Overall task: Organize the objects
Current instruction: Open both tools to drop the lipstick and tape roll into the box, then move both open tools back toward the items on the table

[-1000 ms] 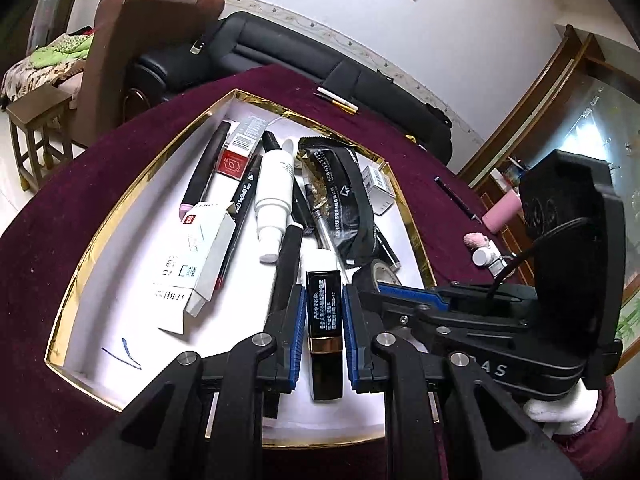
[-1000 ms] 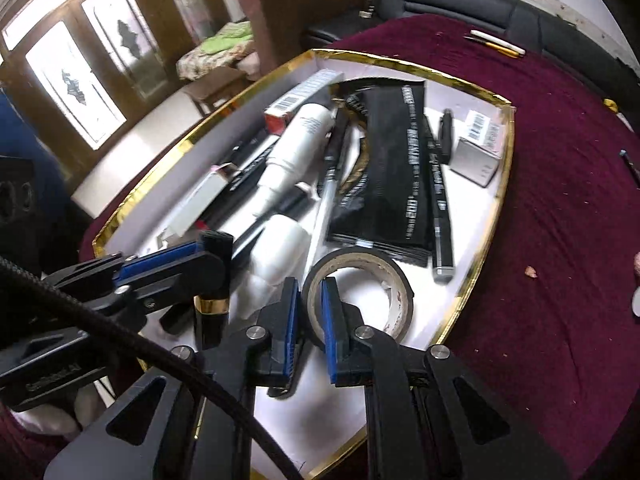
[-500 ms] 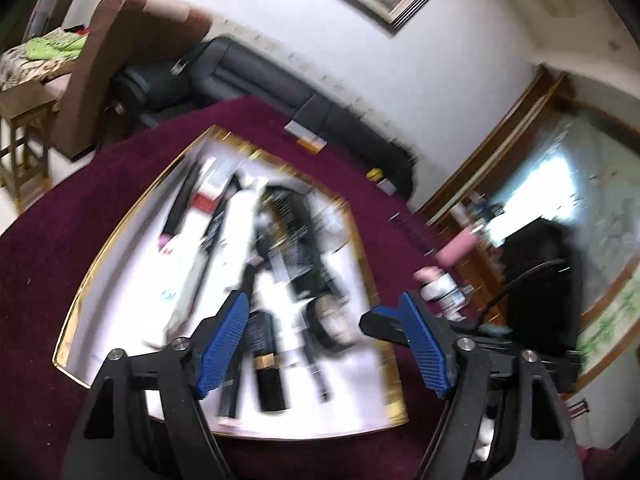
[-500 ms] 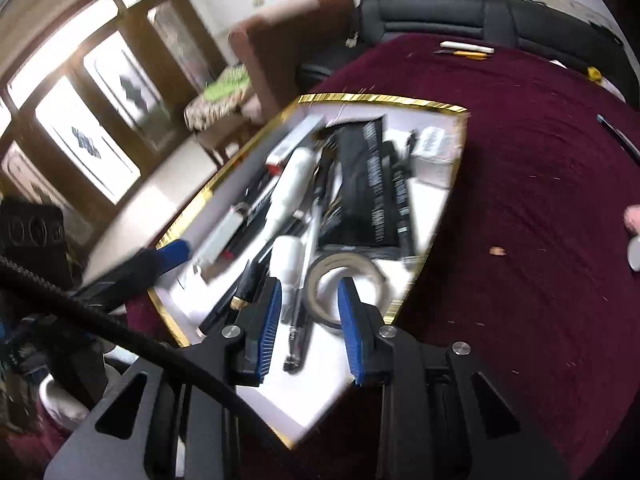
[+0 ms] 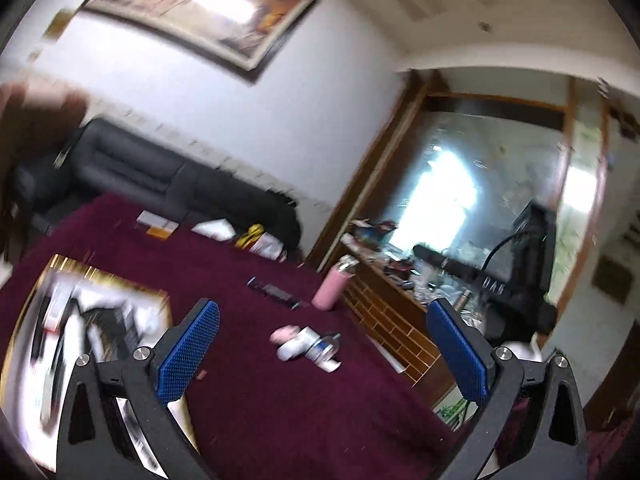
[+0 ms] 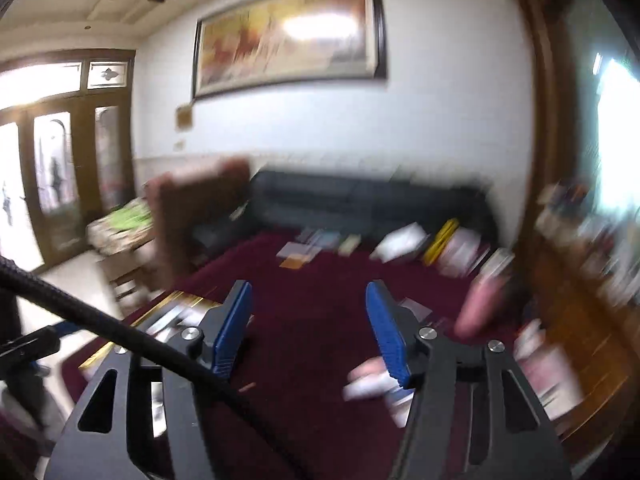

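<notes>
Left wrist view: left tool (image 5: 323, 354) jaws opening wide, nothing between them, above the maroon table (image 5: 280, 400). Gold-rimmed tray (image 5: 100, 274) of blurred items at lower left; pink bottle (image 5: 334, 288) upright near the far edge, small bottles (image 5: 308, 346) lying near it. Right wrist view, heavily blurred: right tool (image 6: 310, 330) jaws opening, empty; tray corner at lower left.

Painting (image 5: 200, 4): framed, upper left, on the white wall.
Sofa (image 5: 168, 184): black, left of centre, below the painting.
Door (image 6: 60, 168): wooden, glazed, left edge, right wrist view.
</notes>
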`<state>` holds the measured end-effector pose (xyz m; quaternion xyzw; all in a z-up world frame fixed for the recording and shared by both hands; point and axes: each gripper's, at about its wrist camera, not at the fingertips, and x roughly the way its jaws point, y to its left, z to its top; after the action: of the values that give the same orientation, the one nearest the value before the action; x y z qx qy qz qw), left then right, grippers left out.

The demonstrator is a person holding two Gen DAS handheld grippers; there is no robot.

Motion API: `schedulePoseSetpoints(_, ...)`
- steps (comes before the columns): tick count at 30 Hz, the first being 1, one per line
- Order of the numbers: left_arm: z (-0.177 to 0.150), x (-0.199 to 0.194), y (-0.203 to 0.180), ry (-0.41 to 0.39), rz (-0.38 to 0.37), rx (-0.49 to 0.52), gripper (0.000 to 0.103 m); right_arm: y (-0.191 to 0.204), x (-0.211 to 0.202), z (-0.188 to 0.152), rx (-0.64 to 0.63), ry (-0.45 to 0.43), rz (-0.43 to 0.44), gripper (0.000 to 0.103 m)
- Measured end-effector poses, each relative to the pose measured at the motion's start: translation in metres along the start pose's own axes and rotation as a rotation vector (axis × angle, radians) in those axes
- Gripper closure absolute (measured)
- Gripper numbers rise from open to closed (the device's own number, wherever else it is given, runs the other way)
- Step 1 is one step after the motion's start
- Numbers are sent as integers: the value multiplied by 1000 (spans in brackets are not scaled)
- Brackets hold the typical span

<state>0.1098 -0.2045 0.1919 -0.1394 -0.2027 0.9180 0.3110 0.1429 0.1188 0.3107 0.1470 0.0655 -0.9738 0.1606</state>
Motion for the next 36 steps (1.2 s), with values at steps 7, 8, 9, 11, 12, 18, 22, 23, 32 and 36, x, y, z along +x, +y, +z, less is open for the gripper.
schedulePoseSetpoints(7, 93, 18, -104, -109, -51, 188, 2, -13, -127, 118, -257, -406, -456, 4)
schedulePoseSetpoints(8, 105, 21, -114, -127, -36, 211, 2, -15, -139, 131, -270, -446, -474, 0)
schedulePoseSetpoints(9, 116, 25, -125, -149, -17, 243, 2, -19, -150, 141, -264, -481, -465, 0)
schedulePoseSetpoints(11, 136, 44, -142, -158, 20, 322, 1, -34, -154, 153, -193, -435, -369, 0)
schedulePoseSetpoints(12, 143, 57, -148, -137, 36, 344, 2, -42, -147, 157, -152, -353, -296, 0)
schedulePoseSetpoints(18, 126, 146, -136, 52, 56, 350, 2, -68, -74, 89, -34, -190, -216, 0)
schedulePoseSetpoints(22, 57, 215, -99, 228, 137, 351, 2, -102, 11, 11, 211, 104, 78, 0)
schedulePoseSetpoints(23, 40, 232, -88, 276, 156, 336, 2, -110, 43, -17, 301, 230, 156, 0)
schedulePoseSetpoints(32, -82, 302, -4, 537, 236, 238, 2, -177, 167, -196, 799, 450, 149, 7)
schedulePoseSetpoints(36, -108, 322, -4, 586, 257, 290, 2, -195, 184, -205, 784, 376, 22, 7)
